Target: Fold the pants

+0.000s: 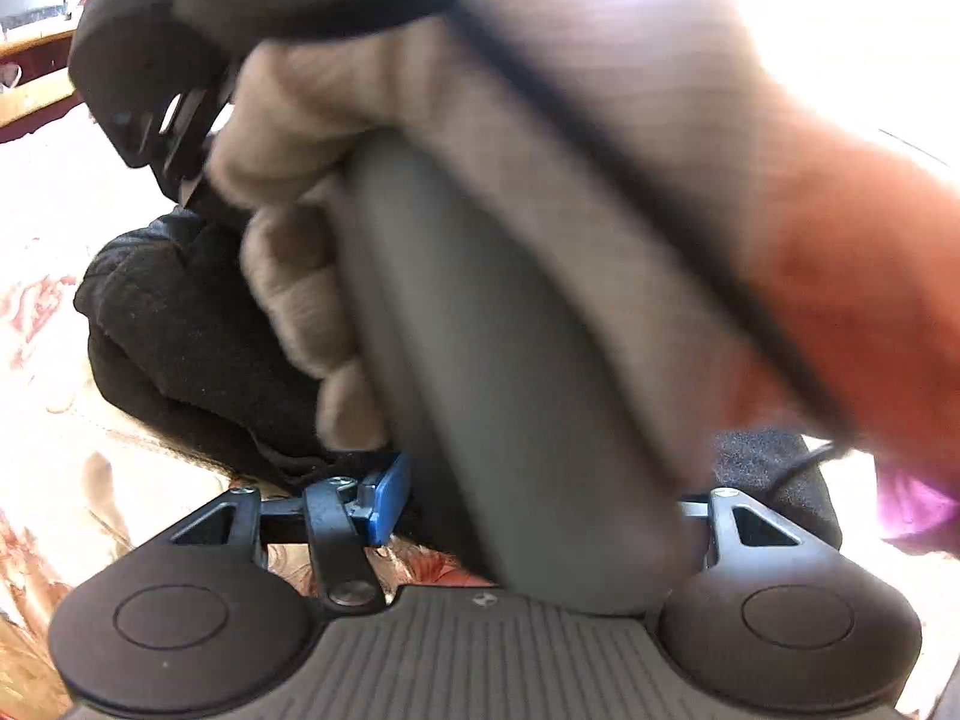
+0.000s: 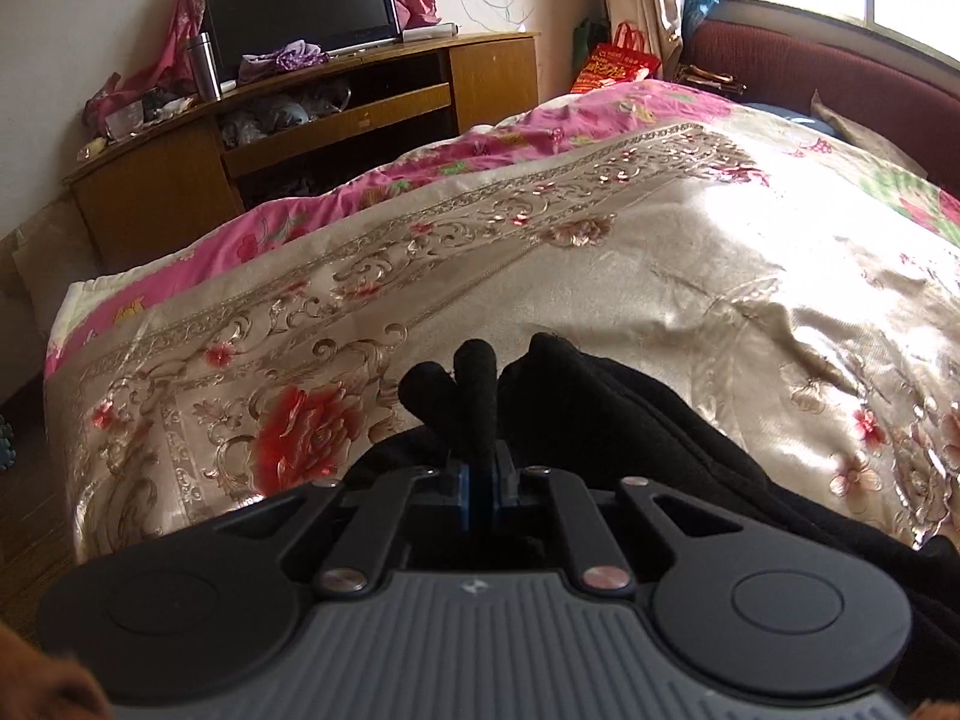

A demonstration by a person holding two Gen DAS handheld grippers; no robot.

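The black pants [image 2: 630, 420] lie bunched on the floral bedspread [image 2: 540, 276], spreading right of and beneath my right gripper [image 2: 462, 372]. Its two black-sleeved fingers are pressed together with nothing visibly between them, just left of a raised fold of the pants. In the left wrist view the person's gloved hand [image 1: 540, 120] and the other gripper's grey handle [image 1: 510, 360] fill the frame. They hide most of my left gripper; one blue finger base [image 1: 387, 498] shows, and black pants fabric [image 1: 192, 336] lies beyond.
A wooden TV stand [image 2: 300, 138] with a dark screen [image 2: 300, 0] stands past the bed's far left edge. A dark red headboard [image 2: 810, 72] and a window lie at the far right. Pink quilt [image 2: 372, 192] borders the bedspread.
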